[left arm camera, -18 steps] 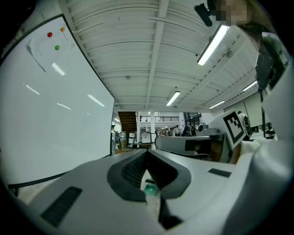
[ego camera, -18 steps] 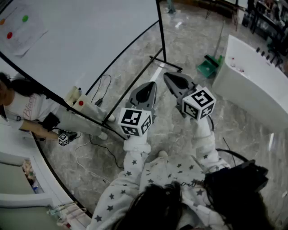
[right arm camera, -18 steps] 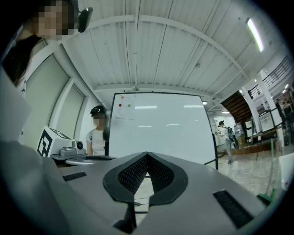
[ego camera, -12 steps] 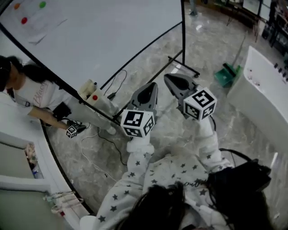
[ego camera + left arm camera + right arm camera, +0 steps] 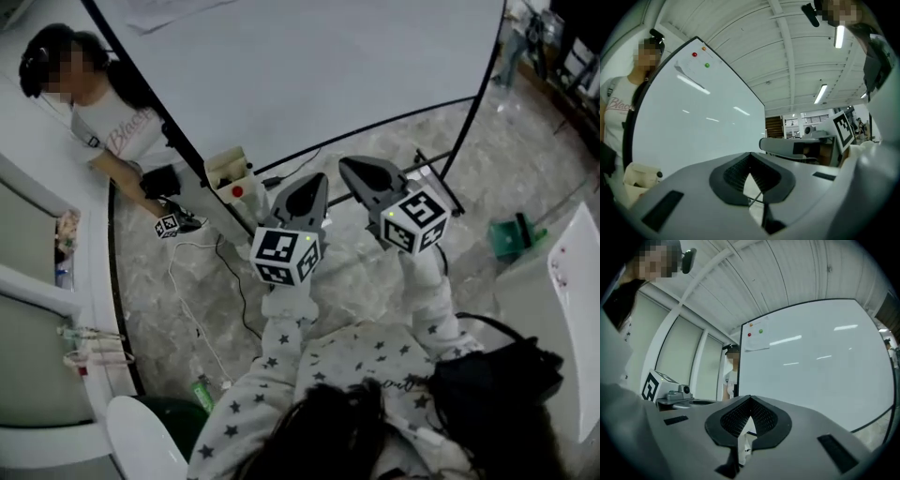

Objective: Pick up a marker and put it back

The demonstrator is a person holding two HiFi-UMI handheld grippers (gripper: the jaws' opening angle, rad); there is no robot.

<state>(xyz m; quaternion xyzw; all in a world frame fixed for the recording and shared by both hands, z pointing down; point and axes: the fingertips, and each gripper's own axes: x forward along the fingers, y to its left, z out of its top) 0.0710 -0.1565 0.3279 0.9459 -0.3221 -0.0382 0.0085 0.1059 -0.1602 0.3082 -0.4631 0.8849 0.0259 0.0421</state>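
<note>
No marker shows clearly in any view. My left gripper (image 5: 309, 183) and right gripper (image 5: 352, 167) are held side by side in front of me, above the floor, pointing at the whiteboard (image 5: 309, 66). Both are shut with nothing between the jaws, as the left gripper (image 5: 751, 157) and right gripper (image 5: 750, 401) also appear in their own views. A pale box (image 5: 230, 173) with a red dot sits at the board's lower edge, just left of my left gripper. Small red and green magnets (image 5: 694, 55) are stuck near the top of the board.
A person in a white T-shirt (image 5: 112, 122) stands at the board's left end, holding a marker cube (image 5: 167, 225) low. The board's stand feet (image 5: 441, 178) and cables (image 5: 187, 309) lie on the marble floor. A green dustpan (image 5: 511, 236) and a white counter (image 5: 572, 309) are to the right.
The head view has swung left: the board, the other person and the dustpan have slid right and down in frame. Both grippers stay together in front of me, still shut.
</note>
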